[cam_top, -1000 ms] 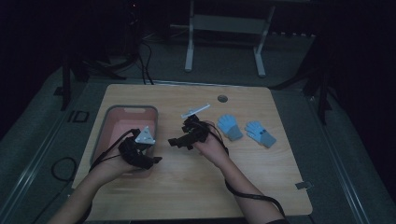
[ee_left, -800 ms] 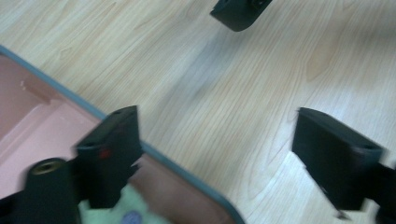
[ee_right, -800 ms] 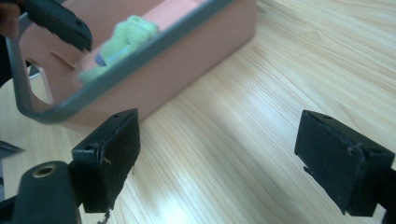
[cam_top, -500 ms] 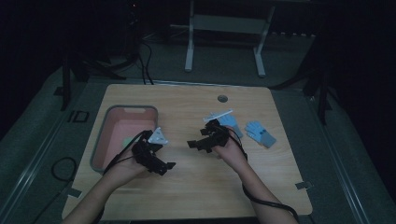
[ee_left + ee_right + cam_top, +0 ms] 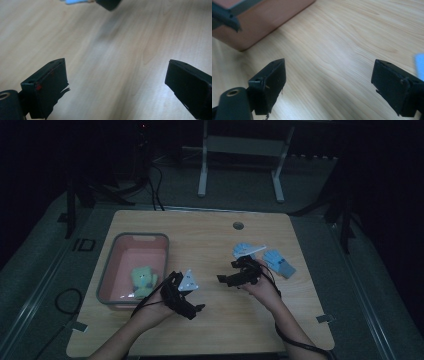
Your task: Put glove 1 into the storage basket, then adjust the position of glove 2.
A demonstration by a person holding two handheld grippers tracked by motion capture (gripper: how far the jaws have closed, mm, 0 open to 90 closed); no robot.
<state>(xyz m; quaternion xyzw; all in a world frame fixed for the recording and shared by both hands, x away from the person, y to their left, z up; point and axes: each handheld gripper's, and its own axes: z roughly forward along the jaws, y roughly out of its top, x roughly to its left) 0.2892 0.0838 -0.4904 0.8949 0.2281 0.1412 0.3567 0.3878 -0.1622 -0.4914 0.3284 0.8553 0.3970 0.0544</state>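
Gloves [image 5: 279, 262], two of them, pale blue and soft-looking, lie flat on the right part of the tabletop [image 5: 210, 240], one just behind the right tool [image 5: 226, 279] and one just beyond it to the right; a thin white strip lies across the nearer one. The tabletop is light wood with a fine grain, rounded corners and a small round hole [image 5: 238, 225] near its far edge.

One rectangular bin [image 5: 133, 269] with a grey rim and pink walls sits on the left part. Inside it lies one green plush toy [image 5: 142, 278].

The left tool [image 5: 192, 308], black with a grey three-cornered plate on top, is held above bare wood just right of the bin. In the left gripper view its two blocky black jaws stand wide apart with nothing between them, and a sliver of blue glove [image 5: 75, 2] shows at the top edge beside the other tool's black tip.

The right tool is held near the middle of the tabletop. In the right gripper view its jaws are likewise spread over empty wood, with the bin's [image 5: 269, 17] smooth pink wall and rounded corner at upper left and a blue edge at the right.
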